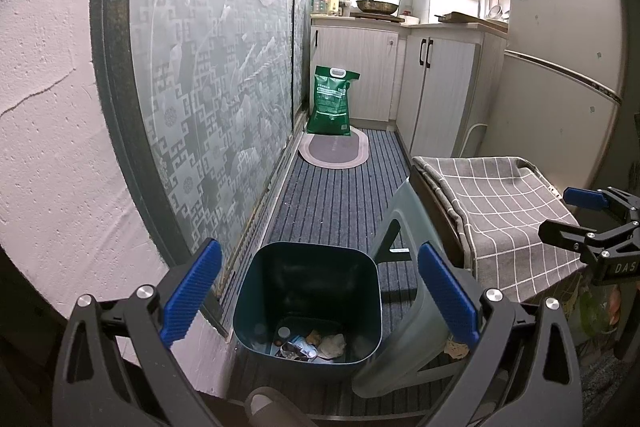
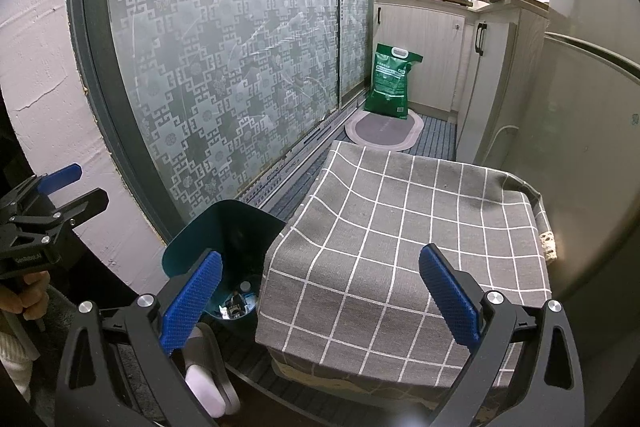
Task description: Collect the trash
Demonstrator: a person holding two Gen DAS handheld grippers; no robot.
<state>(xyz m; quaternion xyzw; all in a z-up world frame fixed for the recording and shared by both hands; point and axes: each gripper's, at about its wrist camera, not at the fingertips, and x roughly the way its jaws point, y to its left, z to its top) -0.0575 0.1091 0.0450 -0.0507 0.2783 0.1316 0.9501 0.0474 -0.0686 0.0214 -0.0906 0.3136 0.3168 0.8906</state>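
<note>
On your far left stands the frosted sliding glass door (image 1: 208, 75) with its patterned film. Your left gripper (image 1: 320, 293) hangs released, blue pads spread wide and holding nothing, directly above the dark teal trash bin (image 1: 308, 291) on the striped floor mat (image 1: 340, 195). The trash (image 1: 316, 345), crumpled wrappers and scraps, lies at the bottom of that bin. Just right of the bin stands a grey-green plastic stool (image 1: 404, 267), touching or nearly touching its side. Further right, your right gripper (image 2: 320, 295) is also released and empty, hovering over the table draped in a grey checked cloth (image 2: 400, 239). At the far end, a green rice bag (image 1: 333, 101) stands upright on an oval mat (image 1: 334, 149) by the cabinets (image 1: 436, 87).
</note>
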